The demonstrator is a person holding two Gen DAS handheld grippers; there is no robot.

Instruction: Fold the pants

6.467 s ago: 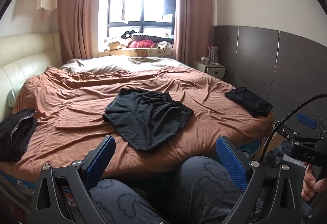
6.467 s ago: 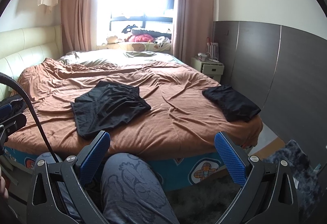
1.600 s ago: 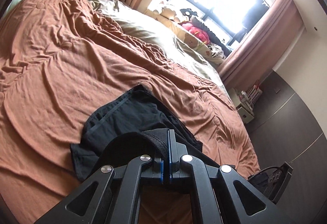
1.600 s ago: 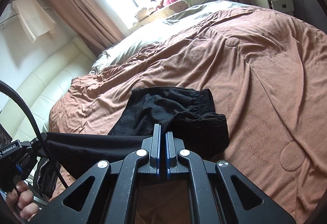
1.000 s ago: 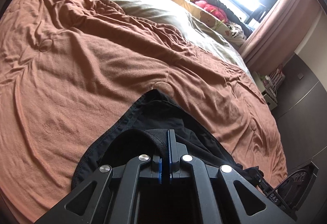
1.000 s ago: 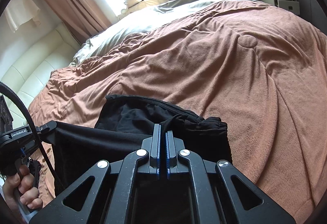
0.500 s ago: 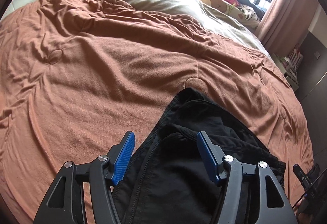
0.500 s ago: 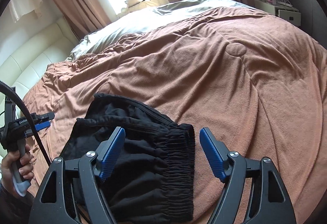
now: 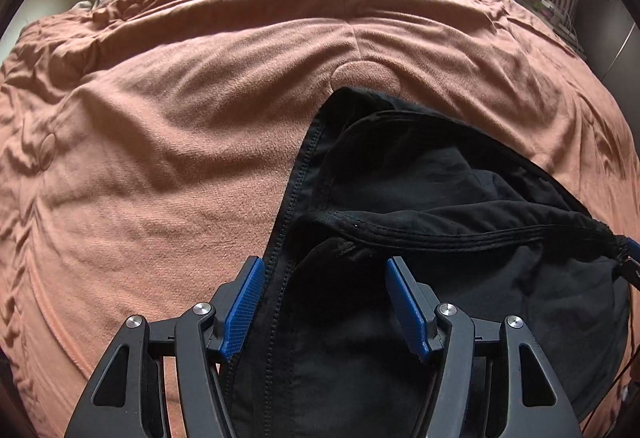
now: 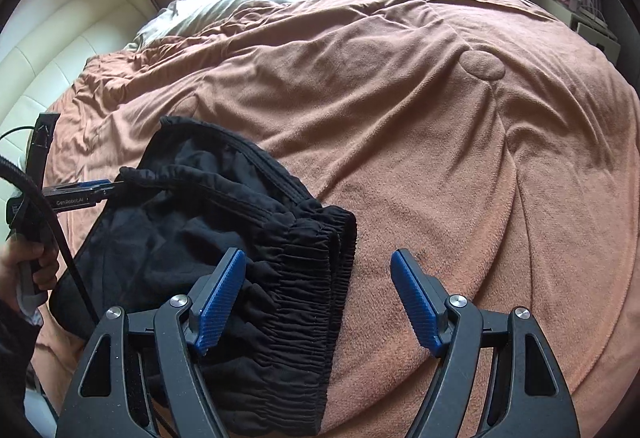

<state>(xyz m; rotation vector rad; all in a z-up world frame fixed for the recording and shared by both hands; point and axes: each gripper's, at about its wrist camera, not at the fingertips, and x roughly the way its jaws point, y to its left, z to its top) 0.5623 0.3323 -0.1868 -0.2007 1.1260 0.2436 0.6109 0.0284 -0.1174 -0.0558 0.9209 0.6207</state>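
Our left tool (image 9: 325,302) hangs with its blue pads apart over the hem side of the black pants (image 9: 432,238), gripping nothing. Our right tool (image 10: 318,304) is likewise spread wide, its left pad just over the gathered elastic waistband (image 10: 316,262). The pants lie bunched and partly doubled over on the brown blanket (image 10: 420,110) of the bed, near its close edge. Our left hand (image 10: 30,270) shows at the side.
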